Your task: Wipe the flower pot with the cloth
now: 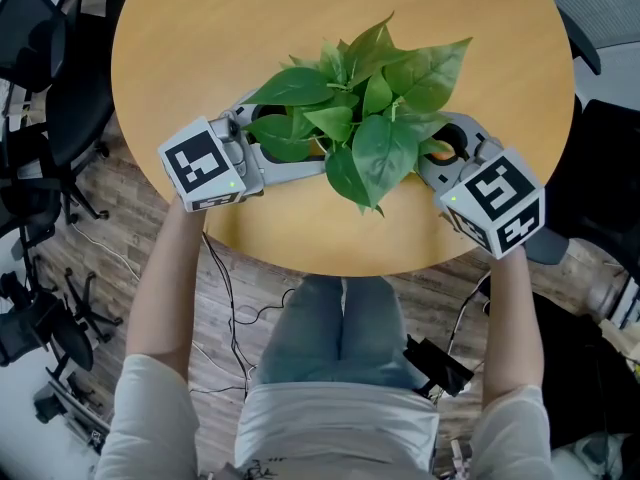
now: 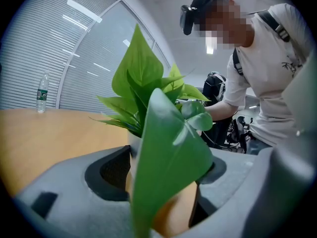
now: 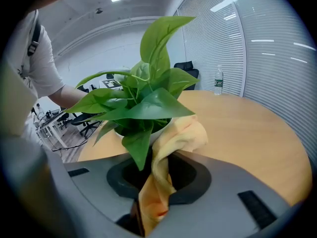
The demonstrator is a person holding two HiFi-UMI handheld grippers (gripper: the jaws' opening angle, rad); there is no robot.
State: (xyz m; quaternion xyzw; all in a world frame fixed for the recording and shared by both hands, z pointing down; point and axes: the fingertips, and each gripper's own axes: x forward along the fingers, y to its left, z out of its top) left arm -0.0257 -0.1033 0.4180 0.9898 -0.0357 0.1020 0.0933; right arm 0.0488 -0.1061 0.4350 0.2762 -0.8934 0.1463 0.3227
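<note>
Left claw (image 1: 295, 133) clasps flower pot (image 2: 173, 212) holding a leafy plant (image 1: 370, 118).

Yellow cloth (image 3: 184, 133) drapes against the leafy white flower pot (image 2: 133, 145)

Round wooden desk (image 1: 200, 28): upper centre. Black office chair (image 1: 45, 78): upper left. Water bottle (image 2: 42, 93): upright on desk, left edge.
</note>
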